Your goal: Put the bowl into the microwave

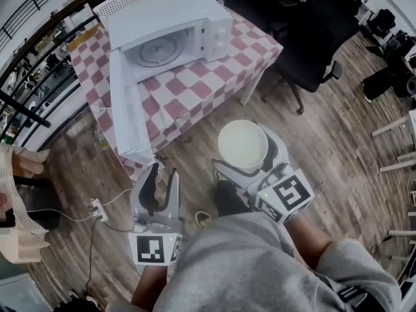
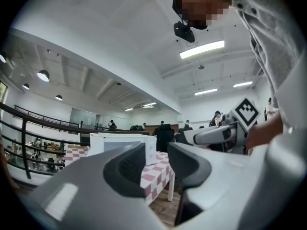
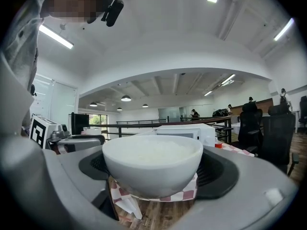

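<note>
Above wooden floor (image 1: 325,109), right gripper (image 1: 249,168) clamps white bowl (image 1: 242,145).

— What's the room like?
— Wood-plank floor (image 1: 338,142), a table (image 1: 195,93) under a red-and-white checked cloth, black office chairs (image 1: 305,51) beside it.
— And the light?
— Strip lights (image 2: 201,49) on a white ceiling (image 2: 120,32); a dark railing (image 1: 26,77) runs alongside.
</note>
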Demonstrator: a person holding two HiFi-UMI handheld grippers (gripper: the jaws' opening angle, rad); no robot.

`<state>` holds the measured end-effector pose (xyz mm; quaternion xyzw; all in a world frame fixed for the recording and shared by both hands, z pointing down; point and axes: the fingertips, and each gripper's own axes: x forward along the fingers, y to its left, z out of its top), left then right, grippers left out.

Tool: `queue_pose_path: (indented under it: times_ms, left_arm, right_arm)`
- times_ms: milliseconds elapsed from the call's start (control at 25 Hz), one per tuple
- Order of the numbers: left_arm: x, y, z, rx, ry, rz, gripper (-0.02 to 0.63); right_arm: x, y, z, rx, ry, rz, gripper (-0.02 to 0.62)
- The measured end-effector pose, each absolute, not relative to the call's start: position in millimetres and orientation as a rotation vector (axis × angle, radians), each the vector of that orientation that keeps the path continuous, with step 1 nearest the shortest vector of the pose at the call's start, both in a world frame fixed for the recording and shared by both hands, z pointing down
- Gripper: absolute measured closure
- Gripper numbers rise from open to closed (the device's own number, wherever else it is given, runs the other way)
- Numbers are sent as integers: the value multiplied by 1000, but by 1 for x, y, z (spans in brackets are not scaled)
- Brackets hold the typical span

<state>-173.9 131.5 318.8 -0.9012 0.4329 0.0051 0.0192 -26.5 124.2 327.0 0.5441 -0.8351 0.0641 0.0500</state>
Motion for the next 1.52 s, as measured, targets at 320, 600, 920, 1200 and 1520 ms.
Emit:
queue_pose_path:
  times_ms: [320, 600, 920, 1200, 1520]
  left_arm:
    - [-134, 75, 322, -2817, 1311, -56, 483]
    - [-102, 32, 321, -2820, 1327, -100, 509]
    - [-79, -9, 319, -2768, 1390, -95, 554]
    - [-56, -35, 321, -2746, 1442, -97, 572]
    - [-32, -56, 324, -2727, 1462, -127, 587]
  right_arm:
    - [-4, 61, 329, 1613, -2561, 205, 75]
    - [18, 17, 334, 1567, -2580, 238, 75]
    - [37, -24, 333, 1516, -2626, 231, 75]
    - [59, -52, 338, 1456, -2643, 219, 75]
    - [78, -74, 340, 1403, -2688, 226, 75]
